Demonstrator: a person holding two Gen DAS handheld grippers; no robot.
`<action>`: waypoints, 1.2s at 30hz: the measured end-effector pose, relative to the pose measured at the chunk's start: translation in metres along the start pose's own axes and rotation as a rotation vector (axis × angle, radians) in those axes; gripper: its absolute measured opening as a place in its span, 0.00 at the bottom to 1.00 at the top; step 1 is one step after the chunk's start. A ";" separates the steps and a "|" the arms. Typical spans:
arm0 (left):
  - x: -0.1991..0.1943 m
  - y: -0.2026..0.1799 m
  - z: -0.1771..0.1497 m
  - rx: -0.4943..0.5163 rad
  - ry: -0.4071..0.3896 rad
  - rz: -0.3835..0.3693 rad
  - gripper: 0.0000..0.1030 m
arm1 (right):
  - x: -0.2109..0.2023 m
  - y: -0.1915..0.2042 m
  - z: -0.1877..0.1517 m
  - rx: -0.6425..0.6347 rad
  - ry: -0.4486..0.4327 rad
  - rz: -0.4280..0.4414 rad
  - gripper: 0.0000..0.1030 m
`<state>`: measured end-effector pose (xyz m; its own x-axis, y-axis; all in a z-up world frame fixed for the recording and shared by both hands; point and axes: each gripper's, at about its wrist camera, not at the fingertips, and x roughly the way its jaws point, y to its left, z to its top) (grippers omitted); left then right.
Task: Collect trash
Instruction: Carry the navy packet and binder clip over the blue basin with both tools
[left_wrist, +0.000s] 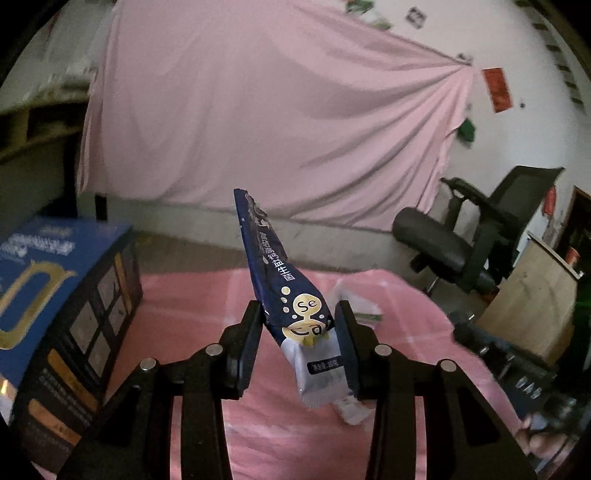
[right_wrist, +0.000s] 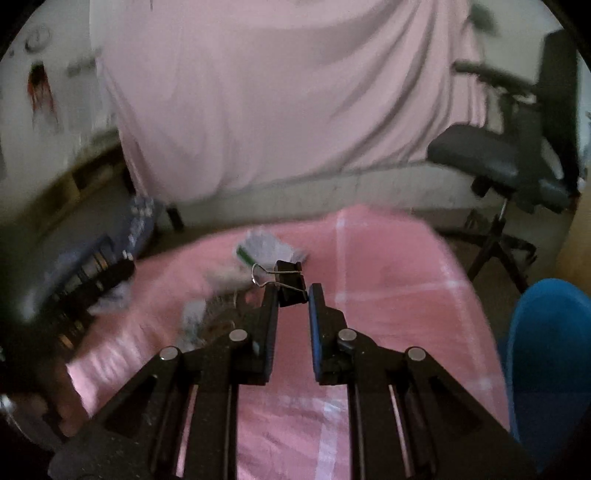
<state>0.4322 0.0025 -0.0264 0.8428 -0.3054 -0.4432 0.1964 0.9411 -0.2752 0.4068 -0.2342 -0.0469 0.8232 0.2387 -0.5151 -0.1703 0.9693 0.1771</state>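
A long dark-blue and white snack wrapper (left_wrist: 269, 258) stands up between the fingers of my left gripper (left_wrist: 299, 310), which is shut on its lower part, lifted above the pink-covered table (left_wrist: 184, 314). My right gripper (right_wrist: 293, 290) is shut on a black binder clip (right_wrist: 290, 275) at its fingertips; the clip's wire handles stick out to the left. More crumpled white and green wrappers (right_wrist: 266, 245) lie on the table beyond the clip, blurred. Another white scrap (left_wrist: 351, 410) shows under the held wrapper.
A big blue and black box (left_wrist: 55, 295) stands at the table's left side. A blue bin (right_wrist: 546, 350) sits low at the right. A black office chair (left_wrist: 480, 240) is behind the table. A pink sheet (left_wrist: 258, 110) hangs on the wall.
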 end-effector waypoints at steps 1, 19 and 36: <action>-0.006 -0.005 -0.001 0.021 -0.028 -0.008 0.34 | -0.008 0.000 0.003 -0.004 -0.034 -0.002 0.39; -0.072 -0.152 -0.009 0.232 -0.231 -0.207 0.34 | -0.174 -0.054 0.030 0.069 -0.474 -0.199 0.39; -0.024 -0.314 -0.027 0.388 -0.099 -0.374 0.34 | -0.211 -0.184 -0.011 0.264 -0.352 -0.323 0.39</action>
<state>0.3366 -0.2893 0.0479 0.7197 -0.6318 -0.2878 0.6461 0.7612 -0.0554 0.2582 -0.4618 0.0197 0.9504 -0.1471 -0.2742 0.2263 0.9316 0.2845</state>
